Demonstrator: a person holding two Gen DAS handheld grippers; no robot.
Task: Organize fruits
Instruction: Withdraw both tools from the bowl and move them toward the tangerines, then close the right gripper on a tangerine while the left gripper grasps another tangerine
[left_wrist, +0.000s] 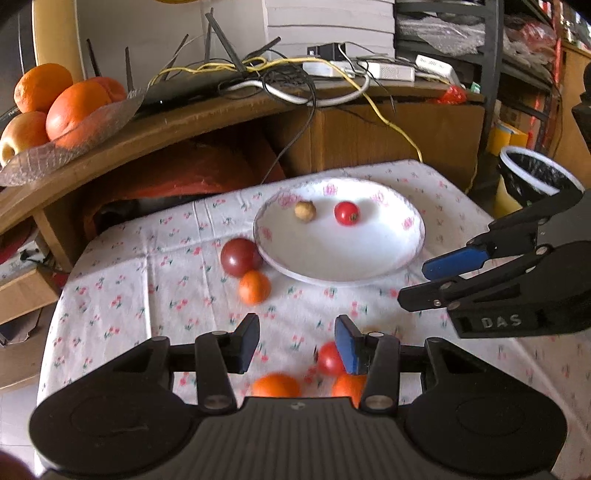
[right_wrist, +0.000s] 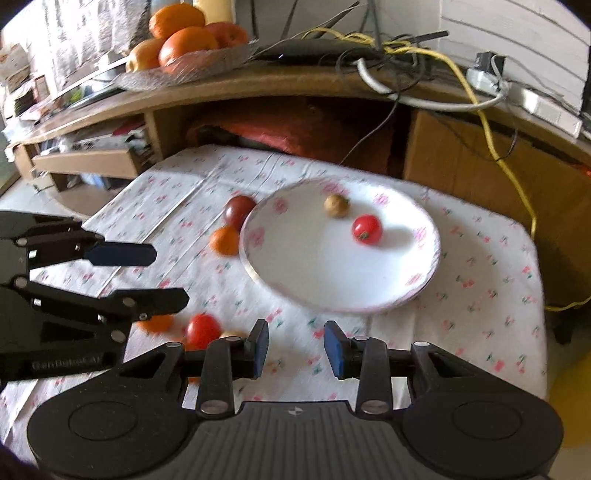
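While two small fruits already sit on the plate (left_wrist: 369, 269), a red one (left_wrist: 347, 213) and a tan one (left_wrist: 305, 211), the rest lie on the cloth (left_wrist: 122, 280). A dark plum (left_wrist: 241, 256) touches the plate's left rim with an orange (left_wrist: 254, 287) against it. Three more cluster at the near edge: a red tomato (left_wrist: 328, 359) with two oranges (left_wrist: 276, 386) beside it, directly under the left gripper (left_wrist: 297, 341). Its jaws stand apart and empty; the tomato lies just by the right-hand pad, so I judge the left hand nearer for that pick. The right gripper (right_wrist: 295, 347), also spread and empty, hovers over bare cloth before the plate. Round fruit has no long axis to match. Open cloth lies between cluster and plate; the near table edge is close, so a nudged fruit could roll off.
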